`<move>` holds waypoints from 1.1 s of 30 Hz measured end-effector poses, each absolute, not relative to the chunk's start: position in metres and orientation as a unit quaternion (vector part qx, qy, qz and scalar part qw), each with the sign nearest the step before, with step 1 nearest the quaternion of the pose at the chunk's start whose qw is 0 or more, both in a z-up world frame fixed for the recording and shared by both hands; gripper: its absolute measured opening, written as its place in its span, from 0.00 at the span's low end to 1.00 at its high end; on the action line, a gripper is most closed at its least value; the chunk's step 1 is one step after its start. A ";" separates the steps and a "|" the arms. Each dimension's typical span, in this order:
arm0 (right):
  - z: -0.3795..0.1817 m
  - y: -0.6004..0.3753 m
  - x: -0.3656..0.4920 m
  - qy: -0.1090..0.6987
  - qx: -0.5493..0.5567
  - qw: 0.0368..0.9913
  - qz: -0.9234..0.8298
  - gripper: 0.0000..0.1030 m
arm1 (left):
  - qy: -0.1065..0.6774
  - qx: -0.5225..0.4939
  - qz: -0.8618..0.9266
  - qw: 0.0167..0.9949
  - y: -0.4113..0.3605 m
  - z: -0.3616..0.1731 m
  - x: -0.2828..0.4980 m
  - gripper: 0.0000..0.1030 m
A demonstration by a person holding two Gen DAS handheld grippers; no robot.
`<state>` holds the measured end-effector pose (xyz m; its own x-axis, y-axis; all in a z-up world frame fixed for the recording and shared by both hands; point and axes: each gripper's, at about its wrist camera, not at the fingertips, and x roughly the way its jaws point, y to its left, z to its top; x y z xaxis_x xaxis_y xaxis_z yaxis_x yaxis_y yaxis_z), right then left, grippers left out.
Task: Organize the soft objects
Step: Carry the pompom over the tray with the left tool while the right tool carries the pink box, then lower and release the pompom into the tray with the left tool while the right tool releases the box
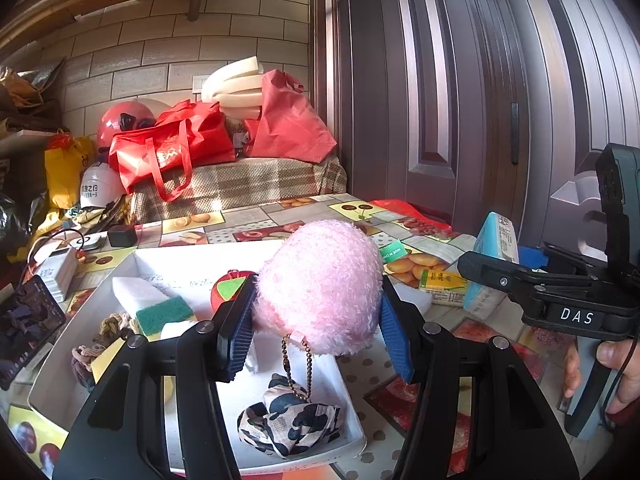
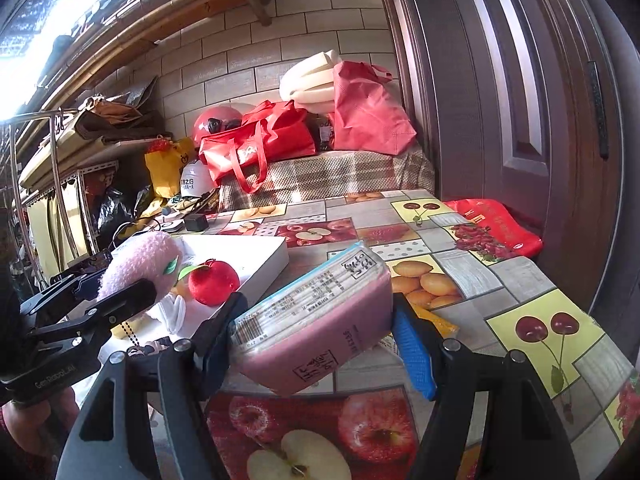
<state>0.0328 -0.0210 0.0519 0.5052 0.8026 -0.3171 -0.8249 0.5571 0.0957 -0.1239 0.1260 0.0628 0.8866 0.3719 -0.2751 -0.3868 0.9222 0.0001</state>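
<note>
My left gripper [image 1: 316, 320] is shut on a fluffy pink plush ball [image 1: 320, 284] with a bead chain hanging from it, held above the white tray [image 1: 52, 376]. The tray holds a red plush apple [image 1: 224, 284], a green-and-white sponge [image 1: 160, 308], braided hair ties [image 1: 108, 328] and a cow-print cloth [image 1: 292, 420]. My right gripper [image 2: 320, 336] is shut on a pink-and-white tissue pack [image 2: 316, 316], tilted above the table. The plush ball [image 2: 136, 264] and apple [image 2: 214, 282] also show in the right wrist view.
The fruit-print tablecloth [image 2: 460, 264] covers the table. A yellow packet [image 1: 444, 280] lies right of the tray. A phone [image 1: 28, 320], charger and cables sit at the left. Red bags [image 1: 172, 148] and foam rest on a plaid bench behind. A brown door [image 1: 460, 80] stands right.
</note>
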 end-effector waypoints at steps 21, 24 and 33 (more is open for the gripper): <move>0.049 0.018 0.005 0.160 -0.068 0.838 0.517 0.70 | 0.137 -0.043 0.274 0.951 0.185 0.059 -0.160 0.55; 0.049 0.024 0.003 0.160 -0.072 0.835 0.522 0.70 | 0.137 -0.045 0.289 0.946 0.195 0.058 -0.165 0.55; 0.046 0.052 0.000 0.179 -0.075 0.816 0.545 0.70 | 0.142 -0.058 0.314 0.937 0.214 0.056 -0.171 0.56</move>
